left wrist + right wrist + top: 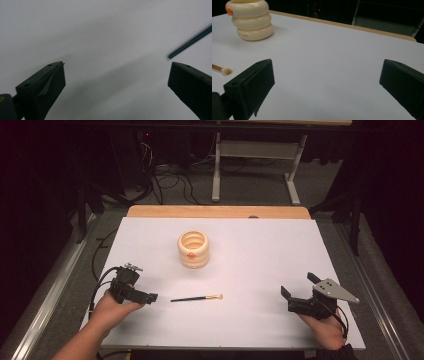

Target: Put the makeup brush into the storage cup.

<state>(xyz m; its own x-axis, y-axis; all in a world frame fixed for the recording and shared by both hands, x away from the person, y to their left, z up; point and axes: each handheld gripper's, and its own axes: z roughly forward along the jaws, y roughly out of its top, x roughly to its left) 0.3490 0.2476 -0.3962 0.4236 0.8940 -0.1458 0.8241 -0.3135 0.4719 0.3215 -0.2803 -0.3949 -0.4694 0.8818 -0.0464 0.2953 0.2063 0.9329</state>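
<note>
A thin brush (196,298) with a dark handle and a pale tip lies flat on the white table (265,250), near the front middle. My left gripper (151,296) rests just left of the handle's end, jaws open, nothing between them. In the left gripper view its jaws (117,63) stand wide apart over bare table, with the brush handle (191,41) just beyond the right jaw. My right gripper (297,284) sits at the front right, open and empty. In the right gripper view its jaws (327,61) frame bare table, with the brush tip (225,71) at the left.
A cream ribbed pot (193,249) with a small orange mark stands upright behind the brush, and the right gripper view has it at the top left (250,20). A wooden strip (220,211) edges the table's far side. Beyond it are desk legs (216,170) and floor cables.
</note>
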